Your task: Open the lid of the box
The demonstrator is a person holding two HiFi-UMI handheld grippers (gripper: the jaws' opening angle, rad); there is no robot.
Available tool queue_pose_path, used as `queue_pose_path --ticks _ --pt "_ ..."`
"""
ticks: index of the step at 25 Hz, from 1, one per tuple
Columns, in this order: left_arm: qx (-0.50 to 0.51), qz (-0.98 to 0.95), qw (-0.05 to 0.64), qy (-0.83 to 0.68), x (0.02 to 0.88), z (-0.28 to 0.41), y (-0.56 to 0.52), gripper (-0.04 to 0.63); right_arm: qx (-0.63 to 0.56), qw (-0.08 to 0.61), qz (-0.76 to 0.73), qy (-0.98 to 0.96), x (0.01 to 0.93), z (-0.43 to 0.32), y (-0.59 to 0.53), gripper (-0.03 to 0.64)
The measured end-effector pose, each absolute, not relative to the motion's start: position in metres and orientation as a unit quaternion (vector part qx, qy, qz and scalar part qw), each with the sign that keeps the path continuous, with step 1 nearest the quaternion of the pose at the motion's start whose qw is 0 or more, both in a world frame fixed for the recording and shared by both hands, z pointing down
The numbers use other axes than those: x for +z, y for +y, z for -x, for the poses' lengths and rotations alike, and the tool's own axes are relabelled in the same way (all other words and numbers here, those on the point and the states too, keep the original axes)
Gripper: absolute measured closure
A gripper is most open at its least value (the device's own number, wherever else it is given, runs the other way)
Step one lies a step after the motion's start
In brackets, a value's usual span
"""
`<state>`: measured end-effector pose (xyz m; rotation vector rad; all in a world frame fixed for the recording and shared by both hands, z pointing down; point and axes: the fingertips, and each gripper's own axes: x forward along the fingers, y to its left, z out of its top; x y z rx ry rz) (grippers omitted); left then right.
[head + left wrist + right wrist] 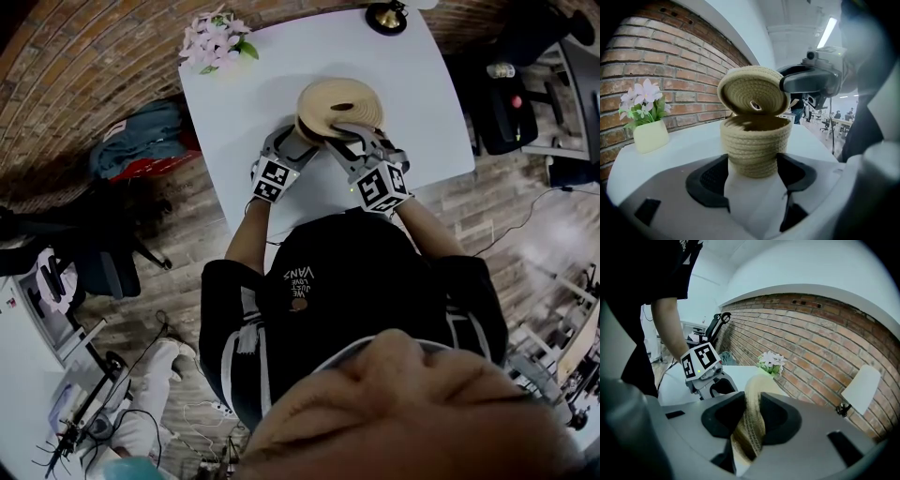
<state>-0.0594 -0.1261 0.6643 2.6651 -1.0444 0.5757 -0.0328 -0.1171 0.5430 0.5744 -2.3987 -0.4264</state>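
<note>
**Lid-lifting stage of the opening task.** The left gripper [752, 165] is clamped on the lower wall of the round, tan, coiled-rope box [756, 140]. The box stands upright between its jaws on the white table [281, 75], with both dark pads against the weave. The right gripper [751, 414], reaching in from the left gripper's right, is closed on the rim of the matching round coiled-rope lid [752, 91]. In the right gripper view the lid runs edge-on between the jaws. The lid is above the left gripper and steeply tilted, one flat face turned toward that gripper, so the box's mouth shows beneath it. Its lower edge appears to sit at or just over the far rim, though these views do not settle whether the two touch. Ahead and to the left of the left gripper, a pale pot of pink flowers [647, 126] stands well apart from the box. The lid looks freed and the opening nearly complete. The next move calls for carrying the lid clear of the mouth and setting it on bare table beside the box. The left gripper should keep the light box steady so a catching edge does not tip it.
</note>
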Motion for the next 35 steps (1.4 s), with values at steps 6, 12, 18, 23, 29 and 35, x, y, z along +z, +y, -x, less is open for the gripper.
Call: queue_pose_path --ticks 6,12,18,23,29,35 --pt "0.197 -0.905 0.118 -0.357 0.665 0.058 -0.126 0.261 -0.138 0.289 -0.240 -0.916 0.528 0.026 -0.125 0.522" --pt "0.199 -0.903 0.126 -0.358 0.667 0.056 -0.126 0.262 -0.111 0.265 -0.266 -0.920 0.520 0.012 -0.135 0.523" --pt "0.202 -0.902 0.131 -0.359 0.667 0.054 -0.128 0.263 -0.092 0.237 -0.280 -0.926 0.513 0.002 -0.141 0.525" --pt "0.201 -0.899 0.138 -0.363 0.665 0.050 -0.128 0.264 -0.067 0.217 -0.302 -0.926 0.507 -0.014 -0.149 0.526" --pt "0.204 -0.897 0.140 -0.365 0.670 0.043 -0.132 0.263 -0.042 0.201 -0.326 -0.923 0.504 -0.033 -0.160 0.528" --pt "0.206 -0.895 0.143 -0.369 0.666 0.037 -0.135 0.264 -0.021 0.186 -0.348 -0.919 0.500 -0.052 -0.168 0.529"
